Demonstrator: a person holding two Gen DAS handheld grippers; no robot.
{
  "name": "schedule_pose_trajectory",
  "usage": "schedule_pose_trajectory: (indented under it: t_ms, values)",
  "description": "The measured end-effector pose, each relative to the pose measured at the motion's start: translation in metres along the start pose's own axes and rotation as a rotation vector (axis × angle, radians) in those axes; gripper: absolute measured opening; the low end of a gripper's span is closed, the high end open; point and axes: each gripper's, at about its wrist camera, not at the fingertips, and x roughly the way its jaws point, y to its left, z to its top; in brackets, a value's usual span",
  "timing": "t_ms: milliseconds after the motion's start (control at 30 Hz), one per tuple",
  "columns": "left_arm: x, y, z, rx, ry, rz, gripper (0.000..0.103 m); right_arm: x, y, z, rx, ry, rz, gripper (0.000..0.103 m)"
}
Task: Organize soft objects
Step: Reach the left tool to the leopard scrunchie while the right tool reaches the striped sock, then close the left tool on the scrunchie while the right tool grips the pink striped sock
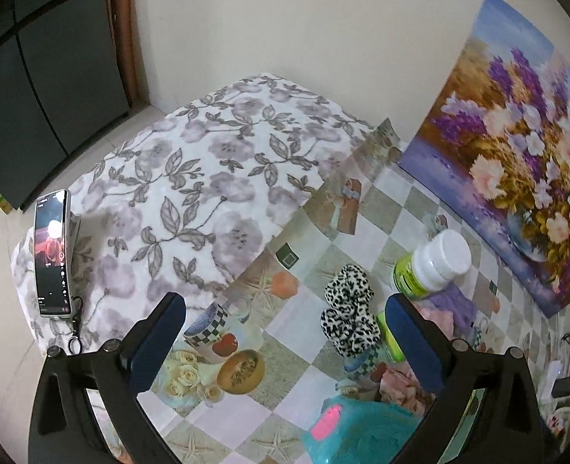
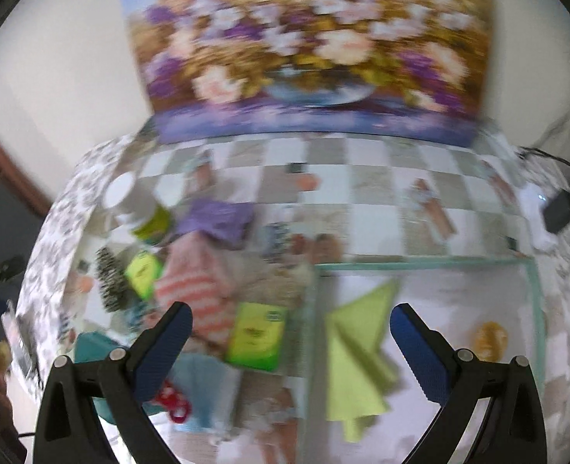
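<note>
My left gripper (image 1: 285, 317) is open and empty above the table. A leopard-print scrunchie (image 1: 348, 309) lies between its fingers, nearer the right one. A teal fluffy item (image 1: 362, 429) lies at the bottom. A pink cloth (image 1: 399, 381) and a purple cloth (image 1: 449, 301) lie beside the right finger. My right gripper (image 2: 290, 321) is open and empty; its view is blurred. A yellow-green cloth (image 2: 356, 352) lies in a clear tray (image 2: 420, 261). A pink striped cloth (image 2: 196, 282), a purple cloth (image 2: 219, 218) and the scrunchie (image 2: 111, 282) lie left of the tray.
A white pill bottle (image 1: 431, 266) lies on its side by the purple cloth. Green boxes (image 2: 256, 336) lie among the cloths. A phone (image 1: 52, 253) stands on the floral blanket (image 1: 192, 178). A flower painting (image 1: 516, 147) leans on the wall. A dark device (image 2: 559, 208) sits far right.
</note>
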Motion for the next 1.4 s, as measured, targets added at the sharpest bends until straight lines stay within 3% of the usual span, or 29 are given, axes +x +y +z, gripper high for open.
schedule_pose_trajectory:
  t_ms: [100,500,833,1000,1333,1400]
  values:
    - [0.011,0.001,0.003,-0.008,-0.008,0.001,0.103,0.014,0.016,-0.003,-0.023,0.030,0.051,0.103]
    - [0.074,-0.024,-0.004,0.074,0.162,-0.090,0.103,0.060,0.039,-0.005,-0.062,0.078,0.140,0.101]
    - [0.101,-0.037,-0.009,0.133,0.260,-0.113,0.101,0.083,0.055,-0.002,-0.102,0.101,0.183,0.081]
    - [0.115,-0.043,-0.012,0.165,0.301,-0.113,0.076,0.096,0.060,-0.003,-0.113,0.127,0.196,0.072]
    - [0.133,-0.054,-0.021,0.202,0.353,-0.143,0.054,0.116,0.061,-0.008,-0.111,0.160,0.194,0.054]
    - [0.135,-0.058,-0.025,0.213,0.363,-0.162,0.043,0.116,0.061,-0.009,-0.113,0.157,0.193,0.050]
